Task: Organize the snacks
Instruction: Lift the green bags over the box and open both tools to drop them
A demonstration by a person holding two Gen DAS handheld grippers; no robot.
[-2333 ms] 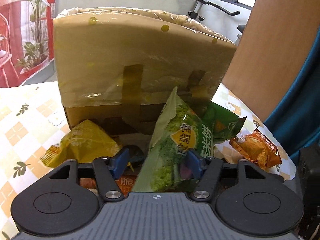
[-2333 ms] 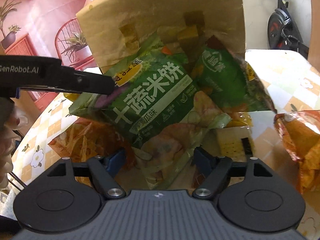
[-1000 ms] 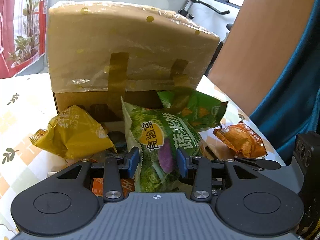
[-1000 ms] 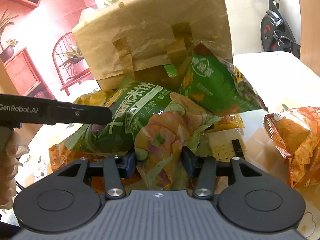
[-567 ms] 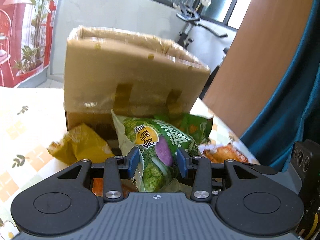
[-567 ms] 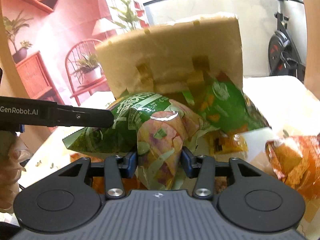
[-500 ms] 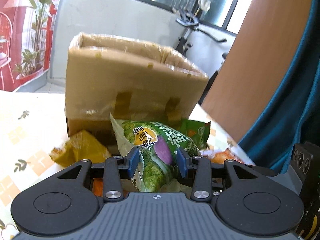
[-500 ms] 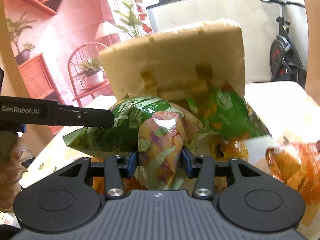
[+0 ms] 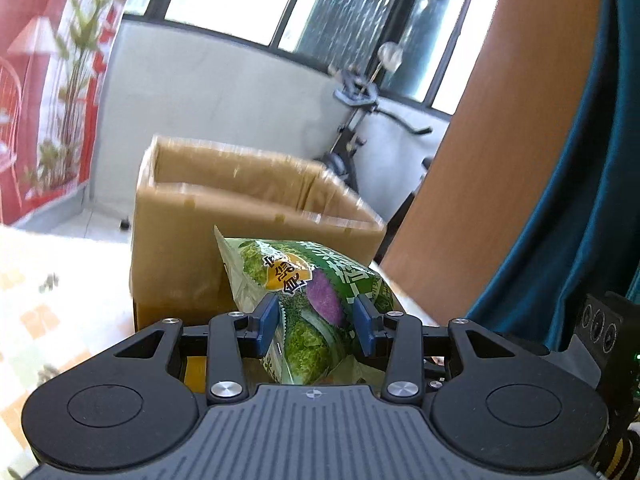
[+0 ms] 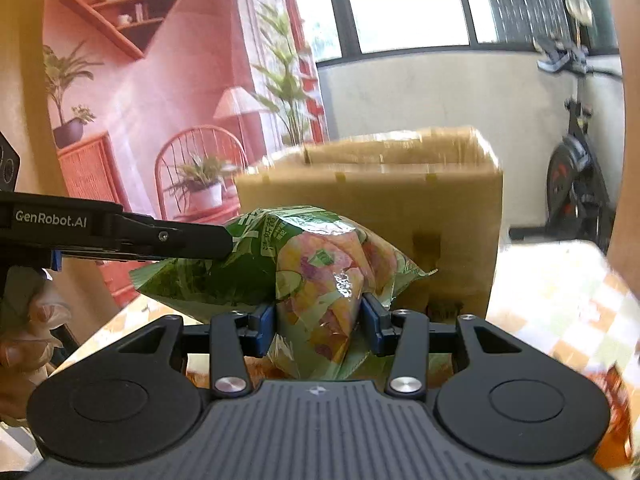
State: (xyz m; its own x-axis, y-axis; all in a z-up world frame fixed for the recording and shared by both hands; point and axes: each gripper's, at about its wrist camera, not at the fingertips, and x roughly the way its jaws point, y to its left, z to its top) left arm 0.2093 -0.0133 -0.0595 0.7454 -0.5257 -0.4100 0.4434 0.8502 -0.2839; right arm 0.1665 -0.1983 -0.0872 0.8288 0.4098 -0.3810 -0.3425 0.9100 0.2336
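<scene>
Both hand-held grippers, left [image 9: 316, 322] and right [image 10: 319, 326], are clamped on one green snack bag [image 10: 304, 264], lifted before the cardboard box [image 9: 248, 204]. Next it likely needs carrying over the rim and releasing inside.

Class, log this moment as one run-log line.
left gripper: shut on green snack bag | right gripper: shut on green snack bag | cardboard box: behind

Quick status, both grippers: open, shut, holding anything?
Left gripper: shut on one end of the green rice cracker bag.
Right gripper: shut on the other end of the same bag.
</scene>
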